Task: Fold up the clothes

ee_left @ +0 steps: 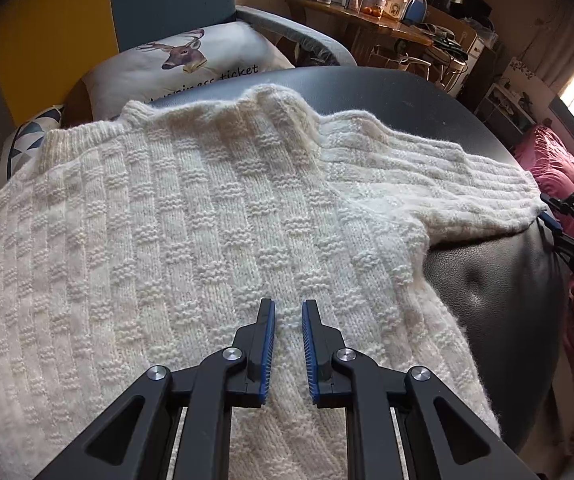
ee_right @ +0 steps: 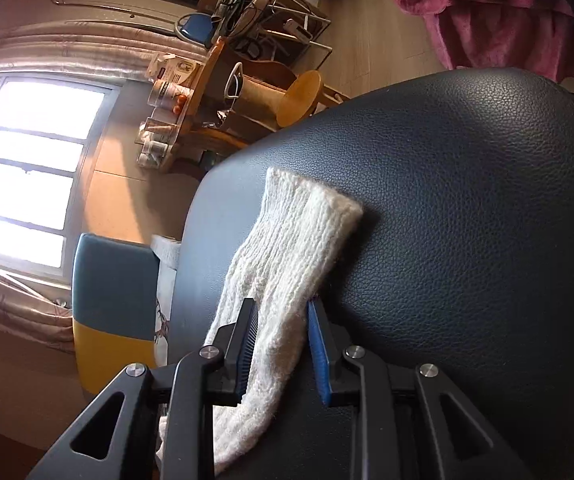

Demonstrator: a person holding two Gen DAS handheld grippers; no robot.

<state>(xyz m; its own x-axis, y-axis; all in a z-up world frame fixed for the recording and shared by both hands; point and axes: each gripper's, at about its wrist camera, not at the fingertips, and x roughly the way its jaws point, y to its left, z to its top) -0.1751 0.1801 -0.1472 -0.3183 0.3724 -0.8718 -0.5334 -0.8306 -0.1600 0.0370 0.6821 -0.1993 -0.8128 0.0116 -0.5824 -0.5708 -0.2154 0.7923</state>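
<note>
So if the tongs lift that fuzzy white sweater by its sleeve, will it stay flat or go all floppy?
Probably floppy: the sweater is soft knit, and its sleeve already droops between the right tongs. It likely won't slip, being fuzzy. The rest would probably drag behind.

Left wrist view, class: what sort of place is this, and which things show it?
Probably a lived-in home room: a deer-print cushion on a chair, a cluttered wooden table of jars, and a white knitted sweater spread on a dark leather surface.

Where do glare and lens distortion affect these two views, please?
Right wrist view: the window is blown out white and the room's edges bend strongly; the sleeve between the right tongs stays sharp. Left wrist view: glare only at the far right edge; the sweater is evenly lit, with black corners.
</note>
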